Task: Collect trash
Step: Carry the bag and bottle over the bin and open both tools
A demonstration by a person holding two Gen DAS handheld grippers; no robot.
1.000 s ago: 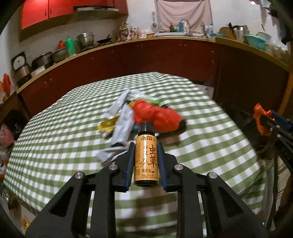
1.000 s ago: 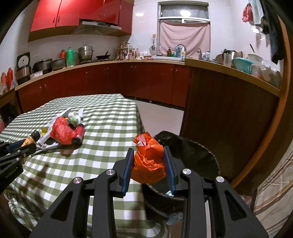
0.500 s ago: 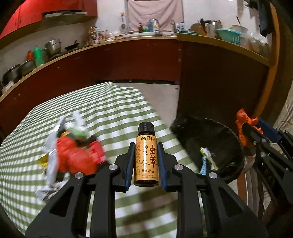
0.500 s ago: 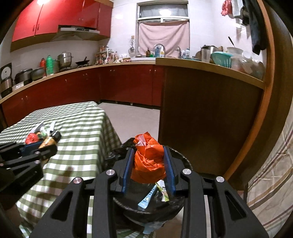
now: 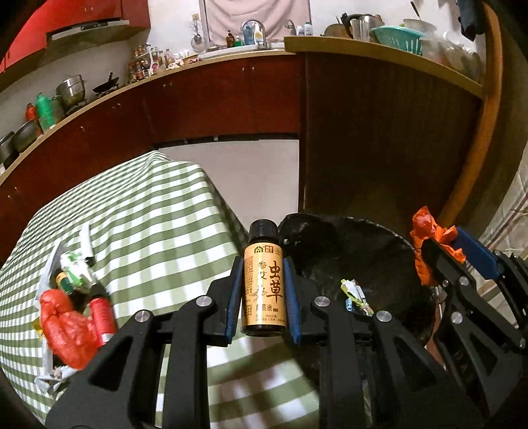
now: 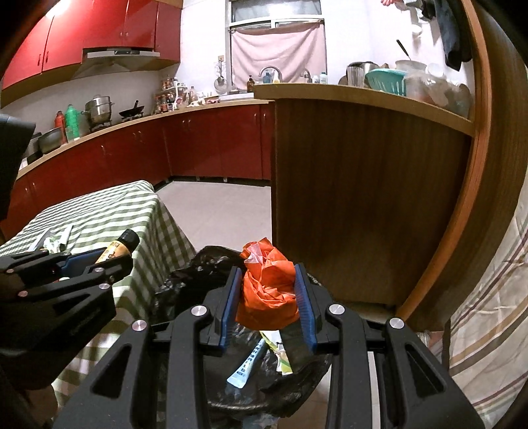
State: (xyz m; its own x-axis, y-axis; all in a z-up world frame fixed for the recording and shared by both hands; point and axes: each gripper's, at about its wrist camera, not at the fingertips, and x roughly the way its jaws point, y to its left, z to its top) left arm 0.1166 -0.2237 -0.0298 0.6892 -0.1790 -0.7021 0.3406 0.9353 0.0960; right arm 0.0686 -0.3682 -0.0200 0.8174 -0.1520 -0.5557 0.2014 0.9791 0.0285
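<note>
**A home kitchen**

Red wall cupboards (image 6: 99,29) and a range hood (image 6: 120,54) are seen at ten o'clock, pots (image 6: 99,109) on the counter (image 6: 138,122) below, a sink tap (image 6: 269,71) at twelve, a checked tablecloth (image 5: 138,217) at eight.

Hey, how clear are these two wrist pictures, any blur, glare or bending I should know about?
Left wrist view: the small amber glass bottle in the left claw is sharp, while the green checked tablecloth and red crumpled plastic bag smear. Right wrist view: sharp overall, the wooden counter edge bows from the fisheye, with ceiling-light glare top left.
</note>
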